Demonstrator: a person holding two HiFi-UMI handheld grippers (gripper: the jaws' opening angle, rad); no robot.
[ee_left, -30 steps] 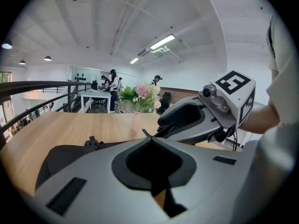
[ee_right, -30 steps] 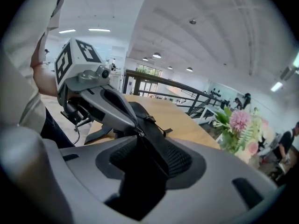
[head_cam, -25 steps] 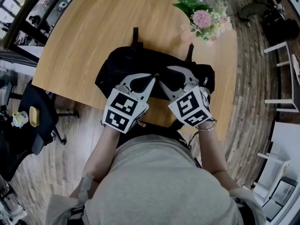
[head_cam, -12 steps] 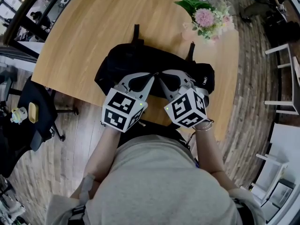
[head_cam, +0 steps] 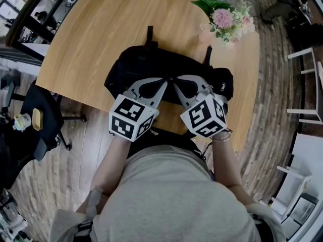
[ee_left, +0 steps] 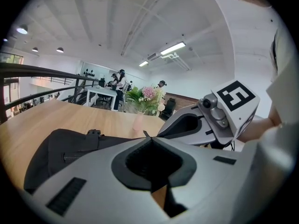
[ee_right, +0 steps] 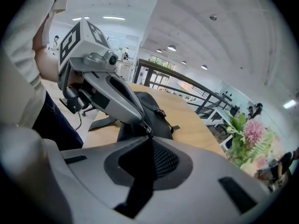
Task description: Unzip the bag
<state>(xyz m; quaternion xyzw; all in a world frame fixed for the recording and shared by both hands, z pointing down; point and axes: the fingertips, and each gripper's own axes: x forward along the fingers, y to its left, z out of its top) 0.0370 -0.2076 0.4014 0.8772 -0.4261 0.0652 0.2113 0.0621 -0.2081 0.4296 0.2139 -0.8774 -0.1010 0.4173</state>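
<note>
The left gripper's (ee_left: 149, 139) jaws are pressed together, and so are the right gripper's (ee_right: 149, 135). Both tips meet at a small zipper pull (ee_right: 147, 126); which one pinches it I cannot tell. They sit mid-top of the black bag (head_cam: 151, 67), which lies on the wooden bench (head_cam: 96, 29). The bag's white label (head_cam: 222, 87) is too small to read.
</note>
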